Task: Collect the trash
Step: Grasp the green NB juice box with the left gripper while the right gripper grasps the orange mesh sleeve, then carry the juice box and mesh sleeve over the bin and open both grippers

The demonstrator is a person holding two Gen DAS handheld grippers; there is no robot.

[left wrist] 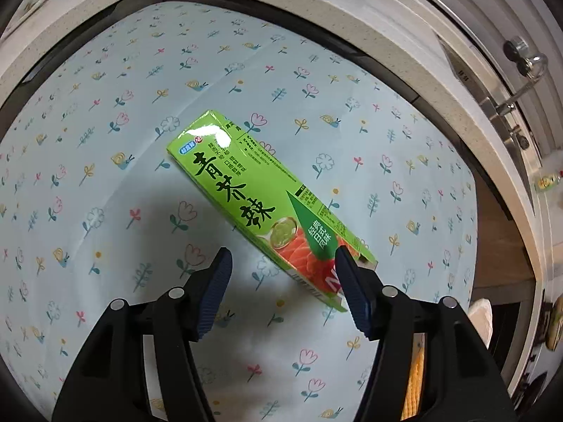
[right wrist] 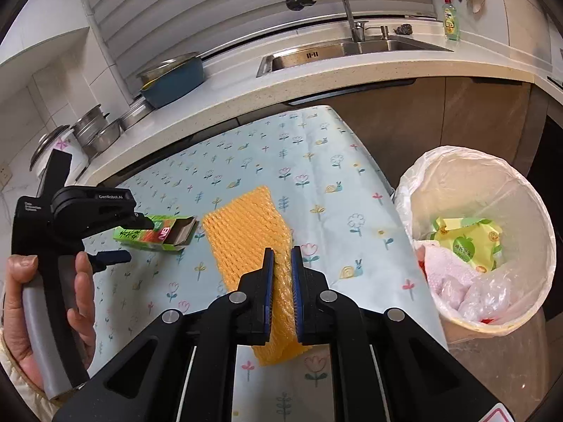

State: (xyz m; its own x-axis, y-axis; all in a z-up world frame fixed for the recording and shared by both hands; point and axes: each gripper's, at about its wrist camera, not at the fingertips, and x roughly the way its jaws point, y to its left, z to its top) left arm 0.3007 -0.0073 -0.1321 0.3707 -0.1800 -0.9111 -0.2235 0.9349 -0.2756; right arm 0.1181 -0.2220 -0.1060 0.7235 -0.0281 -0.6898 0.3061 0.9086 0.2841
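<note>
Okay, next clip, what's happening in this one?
A person is clearing trash off a table with a flowered cloth, a handheld gripper in each hand. The right gripper has its jaws shut on a yellow foam net, next to a lined trash bin that already holds wrappers. The left gripper is open, its jaws straddling the near end of a green wasabi box that lies flat on the cloth and is not yet gripped.

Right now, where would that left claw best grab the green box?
Across the near end of the green box, coming down from above. It lies flat on the tablecloth, long and slim, so its narrow width fits between the fingers. The open left gripper already hovers at that end, though one finger overlaps the box.
</note>
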